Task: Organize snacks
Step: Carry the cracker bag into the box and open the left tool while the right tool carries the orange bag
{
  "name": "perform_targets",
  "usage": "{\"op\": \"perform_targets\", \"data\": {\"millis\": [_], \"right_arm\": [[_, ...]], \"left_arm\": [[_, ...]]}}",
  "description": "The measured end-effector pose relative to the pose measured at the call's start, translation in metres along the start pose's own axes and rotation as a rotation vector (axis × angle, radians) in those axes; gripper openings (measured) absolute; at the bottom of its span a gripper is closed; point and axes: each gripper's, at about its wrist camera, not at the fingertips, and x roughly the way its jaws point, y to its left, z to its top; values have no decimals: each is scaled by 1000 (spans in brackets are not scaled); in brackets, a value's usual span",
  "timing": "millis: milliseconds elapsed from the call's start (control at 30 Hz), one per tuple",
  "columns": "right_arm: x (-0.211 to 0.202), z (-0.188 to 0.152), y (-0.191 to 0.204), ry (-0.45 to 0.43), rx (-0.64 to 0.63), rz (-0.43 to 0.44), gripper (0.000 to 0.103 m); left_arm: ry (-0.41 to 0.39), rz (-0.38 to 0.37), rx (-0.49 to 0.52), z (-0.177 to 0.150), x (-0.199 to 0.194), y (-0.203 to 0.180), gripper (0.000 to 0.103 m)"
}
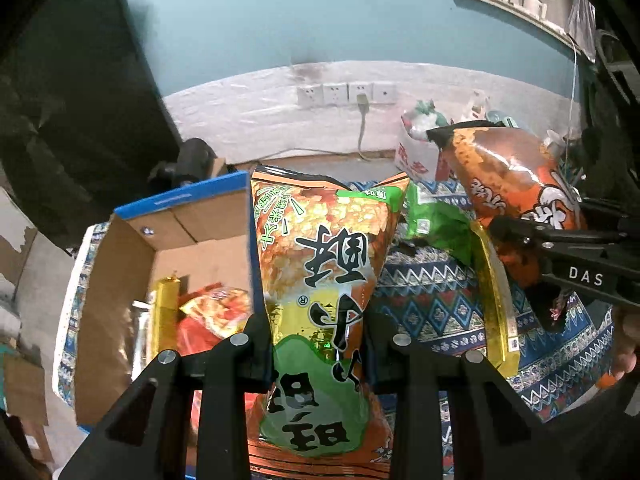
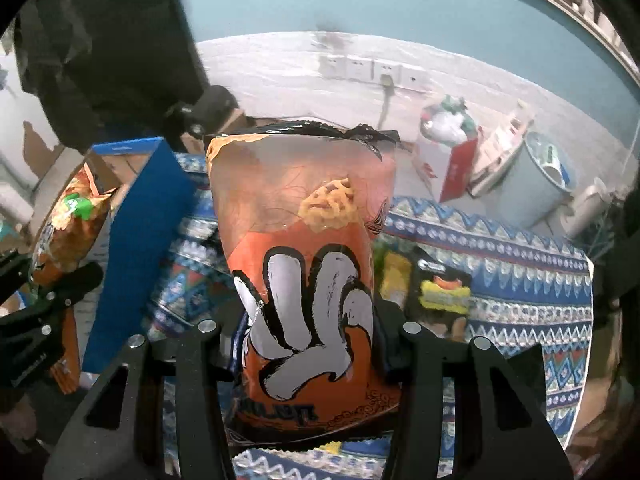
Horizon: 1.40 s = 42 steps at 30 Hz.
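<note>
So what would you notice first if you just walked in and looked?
Two big snack bags held up in the air. The left gripper pinches an orange and green bag beside an open cardboard box with more snacks inside, and the right gripper pinches an orange bag with a white cartoon hand. Below them lies a bright blue patterned cloth.

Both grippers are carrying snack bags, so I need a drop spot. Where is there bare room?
The cardboard box has bare floor at its far end, beyond the red packet; its near end is crowded. The patterned cloth lies bare right of the black-and-yellow packet. Green packet and gold strip crowd the middle.
</note>
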Motion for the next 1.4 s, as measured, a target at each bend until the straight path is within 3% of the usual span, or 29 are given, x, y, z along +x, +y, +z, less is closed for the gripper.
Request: {"op": "perform_targets", "data": {"millis": [633,1067,1400], "right_arm": [[6,42,96,-38,-100,110,47],[32,60,169,-19,-183,193,47],[60,68,200,33,-207,236,47]], "left_arm": [[-29,92,-154,-10,-9,104,32],[10,139,-250,-26,2,162,32],[71,156,-313,-35,18,188,33]]}}
